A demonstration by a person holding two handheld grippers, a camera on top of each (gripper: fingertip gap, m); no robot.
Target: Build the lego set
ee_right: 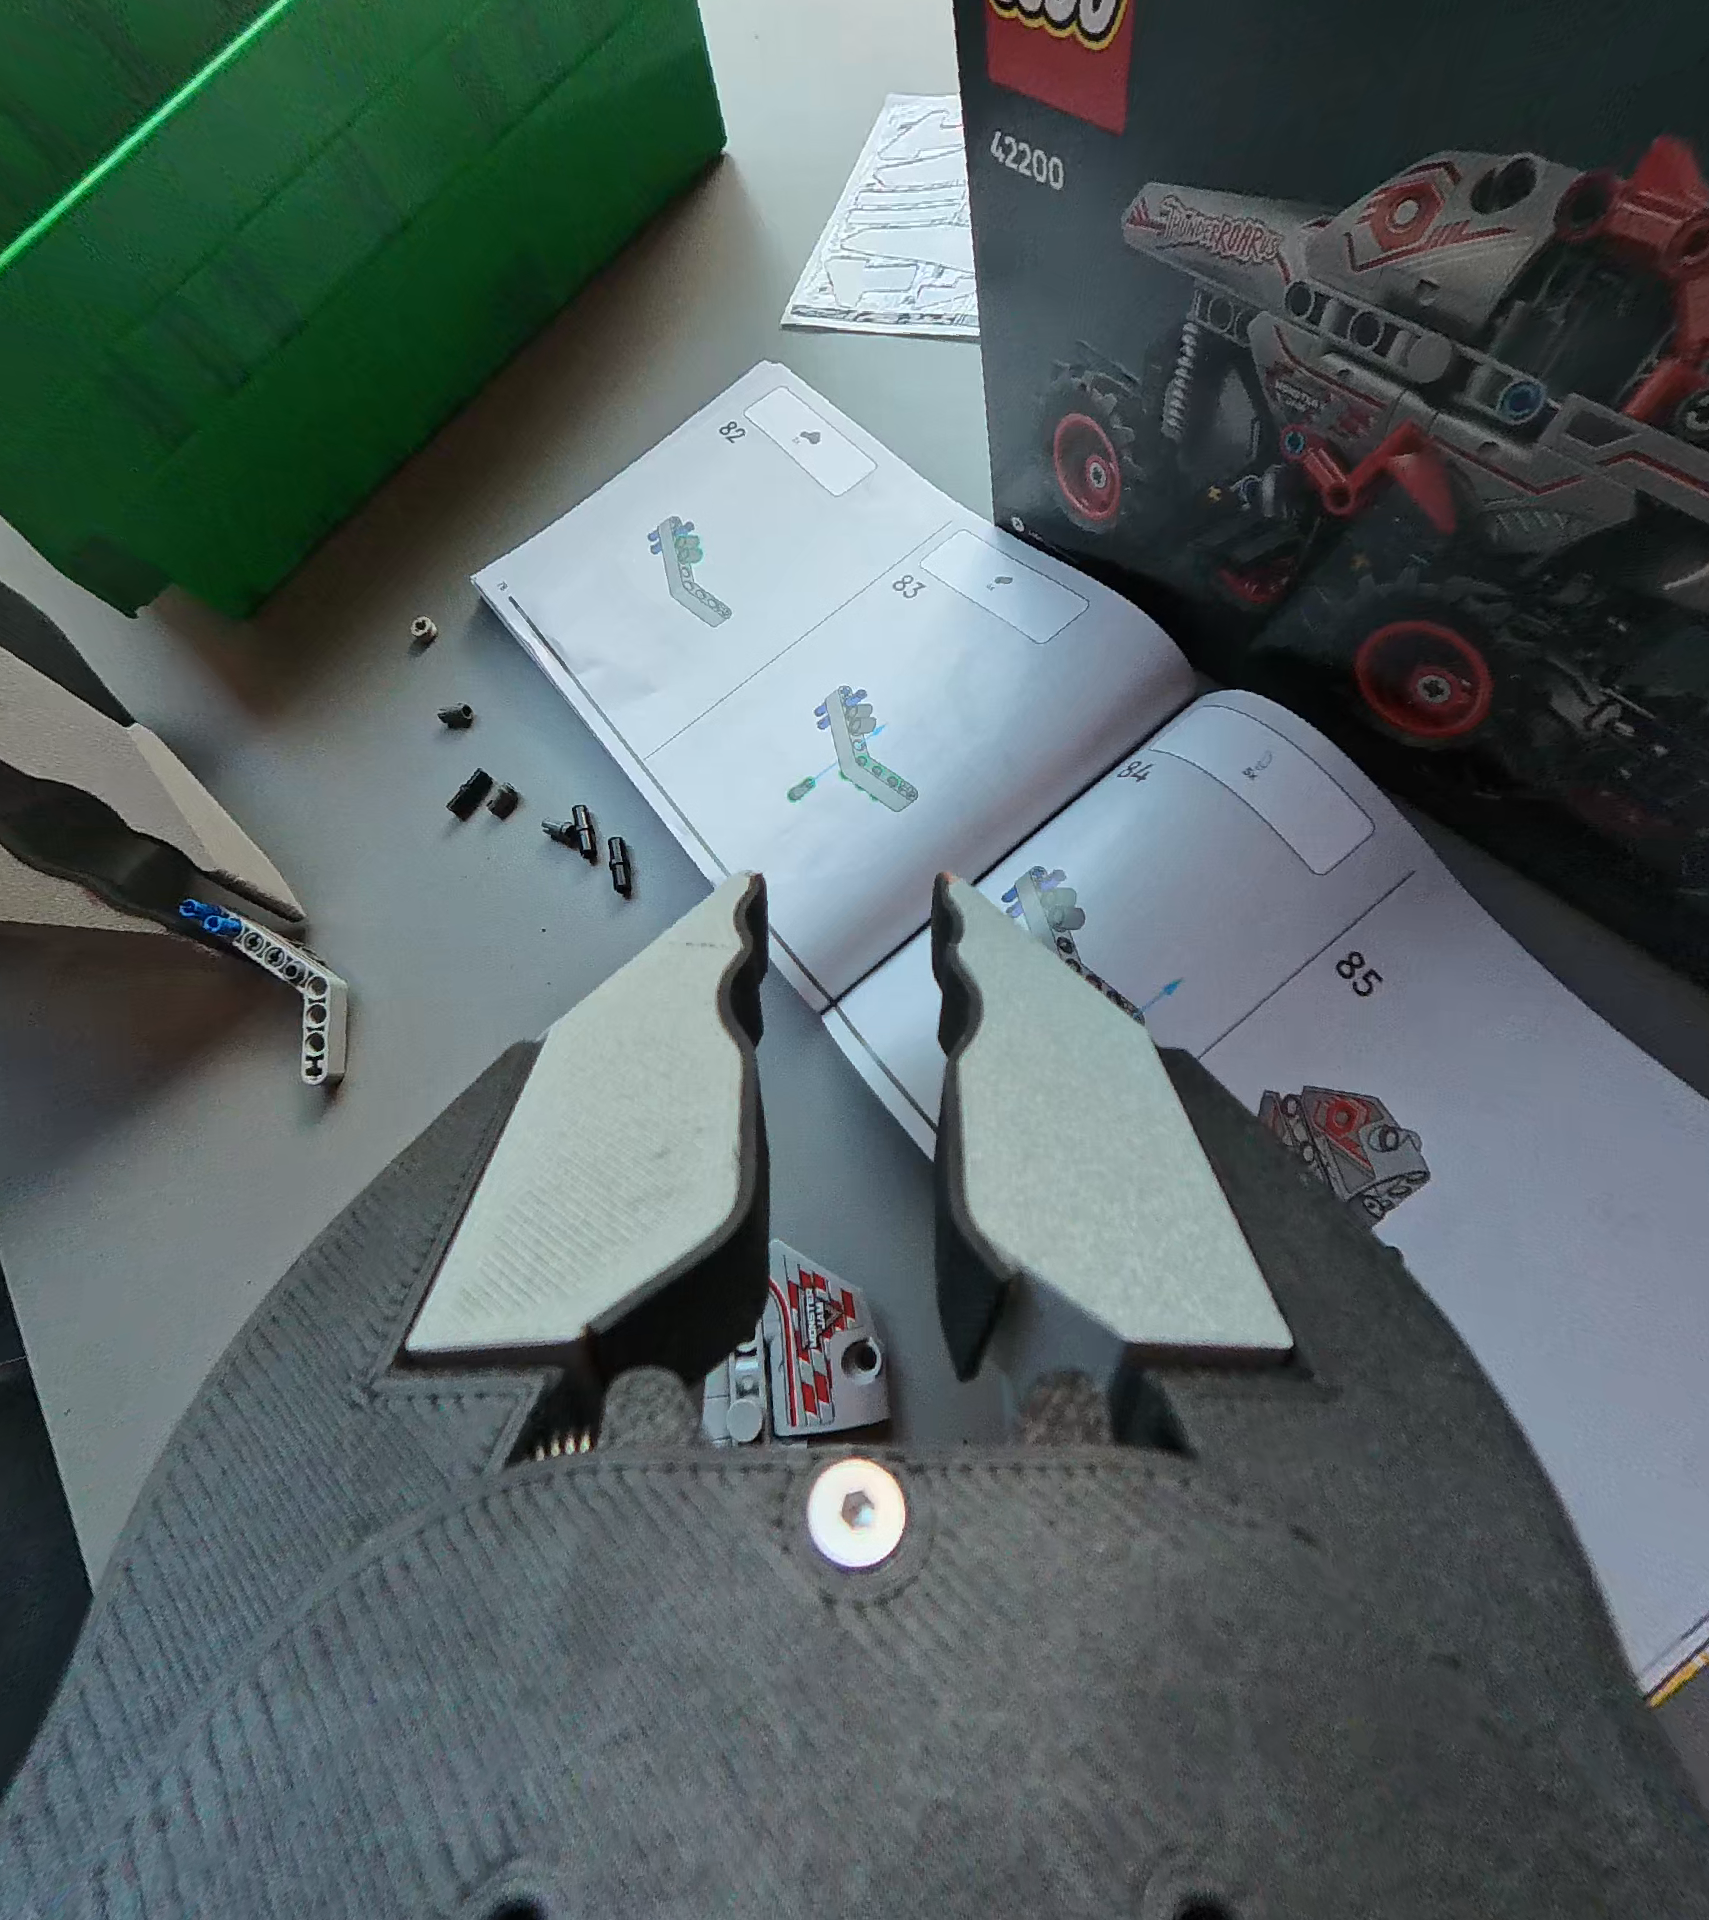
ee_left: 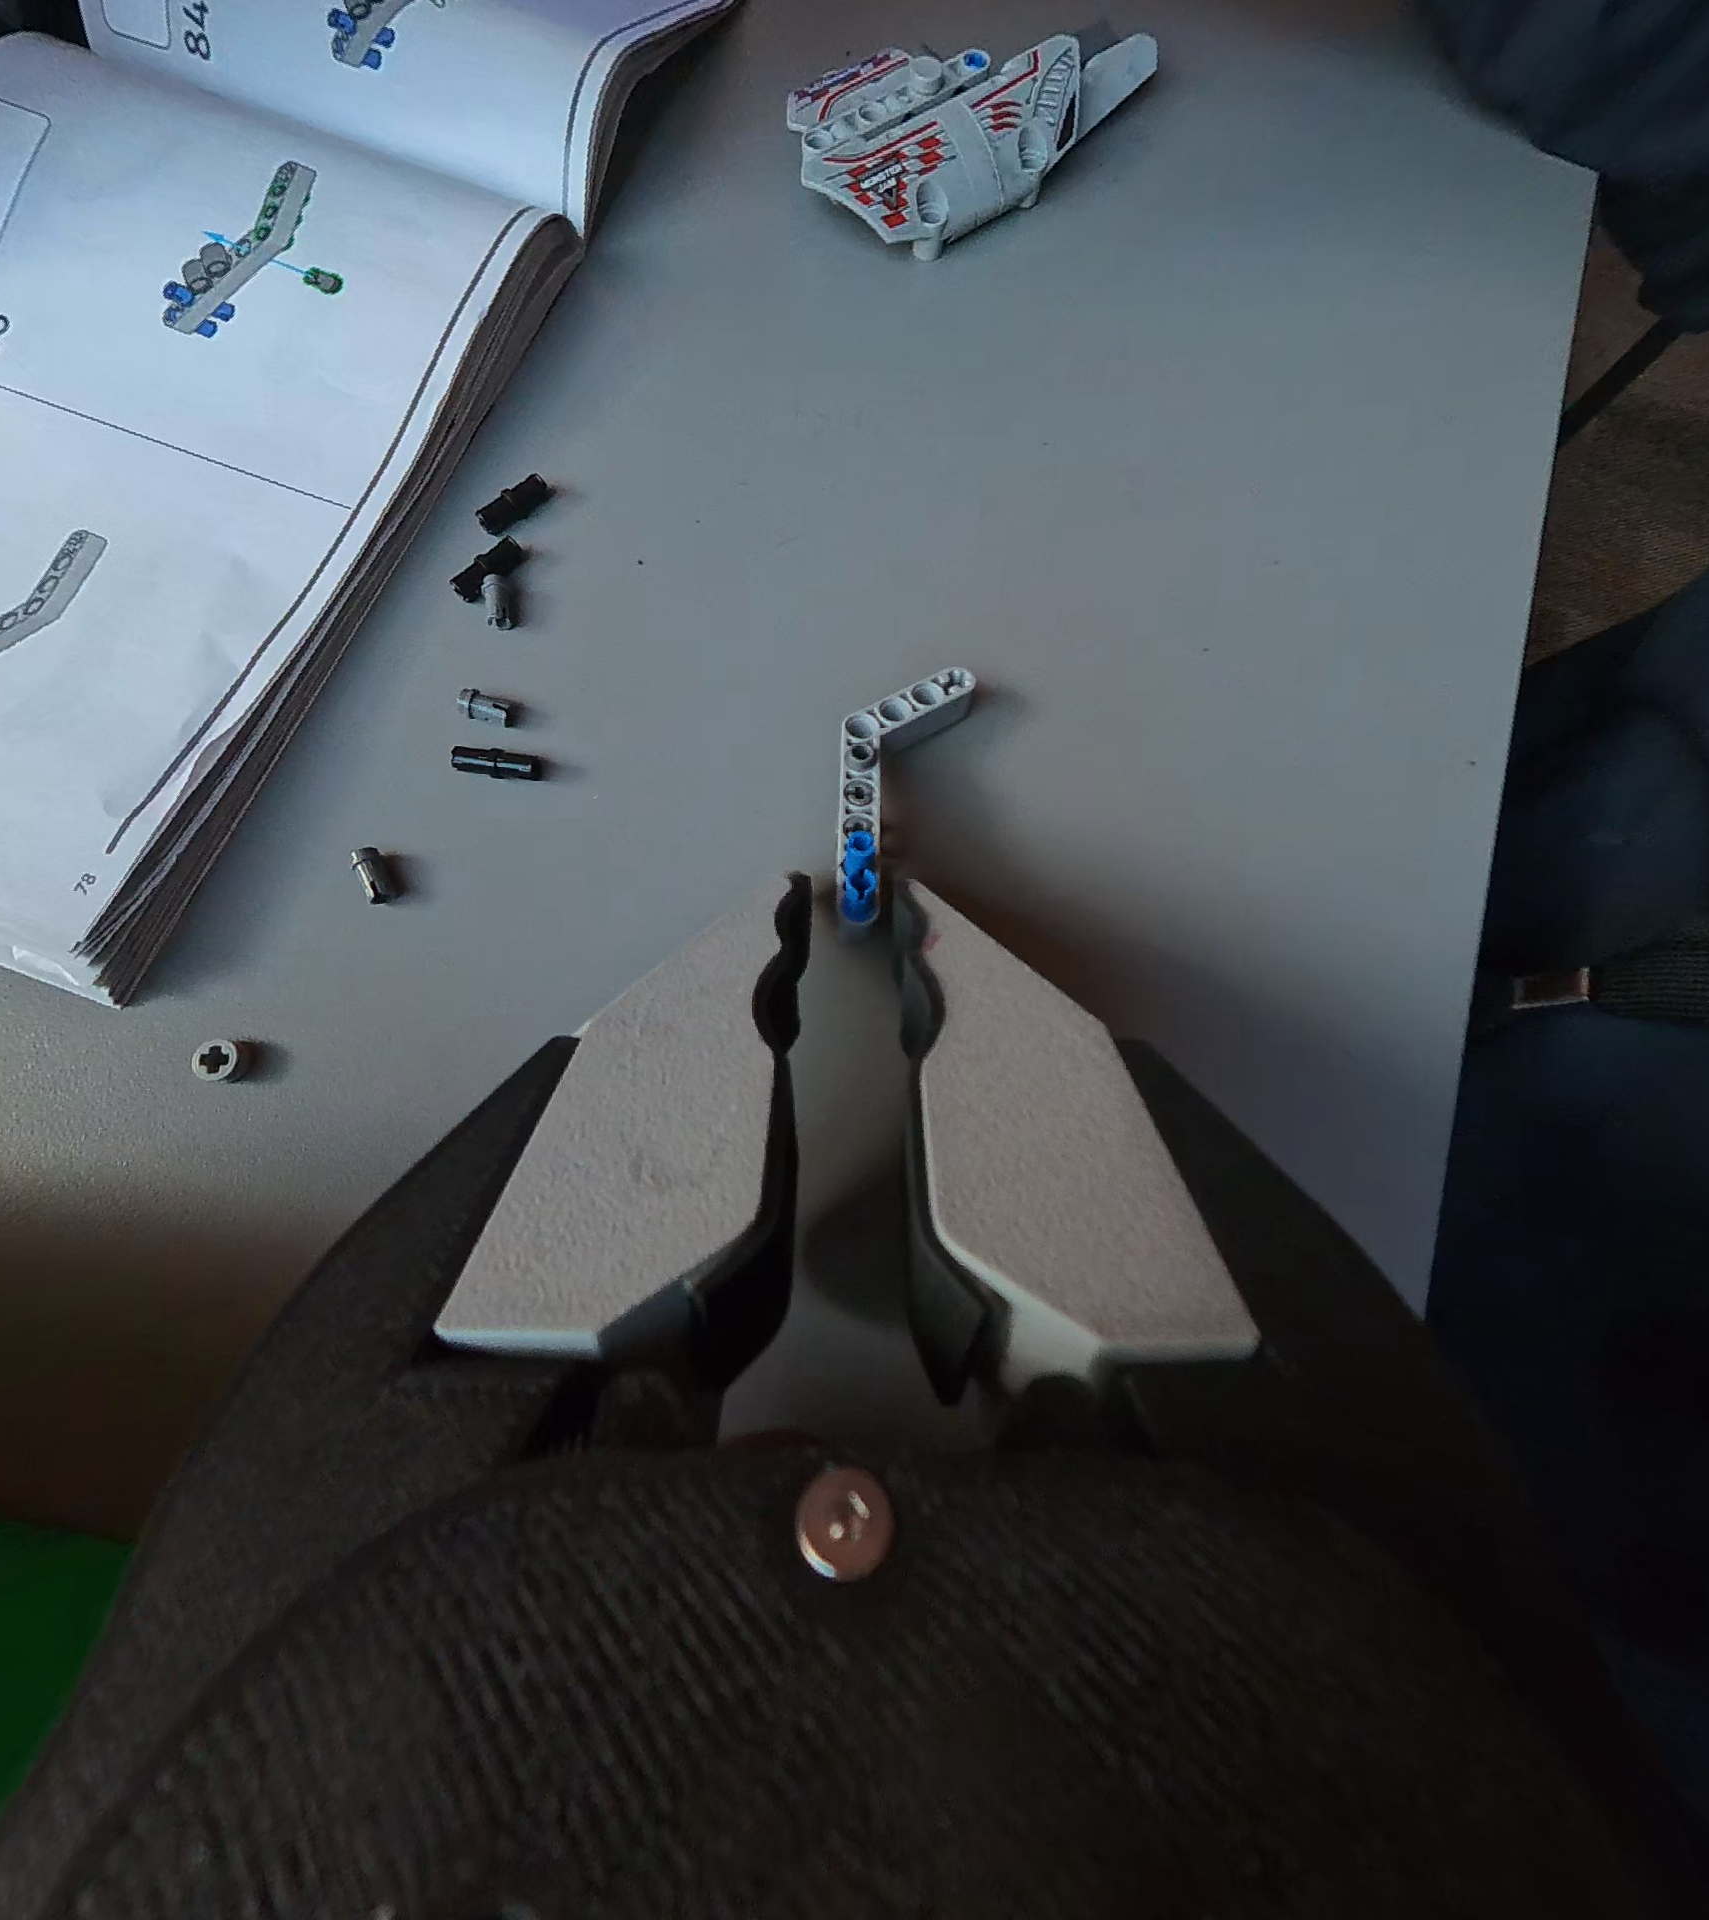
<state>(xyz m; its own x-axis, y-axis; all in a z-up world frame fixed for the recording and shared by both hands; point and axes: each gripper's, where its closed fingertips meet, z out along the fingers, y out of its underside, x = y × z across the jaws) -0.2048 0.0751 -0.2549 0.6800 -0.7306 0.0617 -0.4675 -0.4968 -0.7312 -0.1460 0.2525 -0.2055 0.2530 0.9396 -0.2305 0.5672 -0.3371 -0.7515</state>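
Your left gripper (ee_left: 850, 894) is narrowly open around the near end of the bent grey beam (ee_left: 876, 748). The right fingertip (ee_left: 907, 914) is against the beam and the left one stands a little off it, so I cannot tell if the gripper really grips it. Two blue pins (ee_left: 858, 868) sit in this end of the beam. The beam rests on the worktop (ee_left: 1193, 623), and its angled end points away from you, toward the far right edge.

Your right gripper (ee_right: 848, 904) is wide open and holds nothing. It hangs above the near edge of the open manual (ee_right: 933, 644), which lies by the left edge of the worktop as your left camera shows it. Between the manual and the beam, small black and grey pins (ee_left: 497, 764) are scattered on the worktop, and one grey bush (ee_left: 221, 1060) lies nearer to you. The grey and red panel assembly (ee_left: 943, 145) lies near the far edge, well apart from the beam. In the right wrist view the set's box (ee_right: 1401, 364) stands behind the manual, with a green bin (ee_right: 258, 260) to its left.
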